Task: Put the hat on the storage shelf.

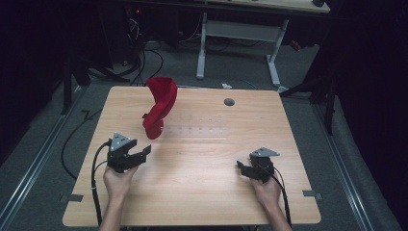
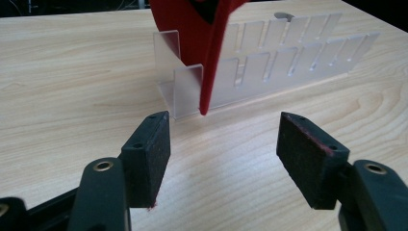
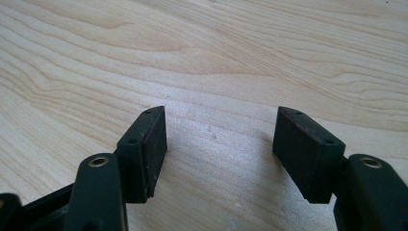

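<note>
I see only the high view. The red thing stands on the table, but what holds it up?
Observer: In the left gripper view, the red thing sits in a clear slotted rack.
Operator: Is the left gripper touching it?
Observer: No. The left gripper is open, with bare table between its pads and the rack.
Operator: And the right gripper?
Observer: The right gripper is open too, over plain wood.

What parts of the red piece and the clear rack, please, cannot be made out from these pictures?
- Top of the red piece: cut off by the upper edge of the left gripper view.
- Clear rack: in the high view it is too faint and see-through against the table to trace its slots.
- Which slot the red piece sits in: its own body hides the slots behind it in the left gripper view.
</note>
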A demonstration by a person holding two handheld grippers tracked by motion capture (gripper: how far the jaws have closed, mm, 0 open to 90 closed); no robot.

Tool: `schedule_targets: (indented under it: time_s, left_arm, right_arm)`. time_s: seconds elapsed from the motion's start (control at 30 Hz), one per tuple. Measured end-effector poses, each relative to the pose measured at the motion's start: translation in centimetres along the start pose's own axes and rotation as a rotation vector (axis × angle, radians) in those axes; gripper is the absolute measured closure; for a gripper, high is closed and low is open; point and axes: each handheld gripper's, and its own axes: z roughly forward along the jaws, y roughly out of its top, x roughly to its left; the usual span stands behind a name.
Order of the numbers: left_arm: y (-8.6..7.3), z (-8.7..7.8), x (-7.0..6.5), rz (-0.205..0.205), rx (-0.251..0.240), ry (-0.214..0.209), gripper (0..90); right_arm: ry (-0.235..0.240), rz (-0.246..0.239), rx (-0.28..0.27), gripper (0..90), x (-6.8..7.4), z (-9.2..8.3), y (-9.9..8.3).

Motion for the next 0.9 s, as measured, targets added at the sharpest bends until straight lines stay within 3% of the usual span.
schedule_targets:
  time_s: [0.4,0.77,0.9]
  left_arm:
    - [-2.2,-0.7,-1.3,0.025,0.029,-0.024,37.0]
    - [-5.4,0.2,-2.2,0.081,0.127,-0.039,34.7]
    - [-6.1,0.6,-2.4,0.072,0.140,-0.041,34.7]
  right_arm:
    - [0.000,0.000,0.000,36.8,0.0,0.0,0.0]
    - [-0.001,0.000,0.000,36.8,0.0,0.0,0.0]
    - [-0.001,0.000,0.000,36.8,0.0,0.0,0.0]
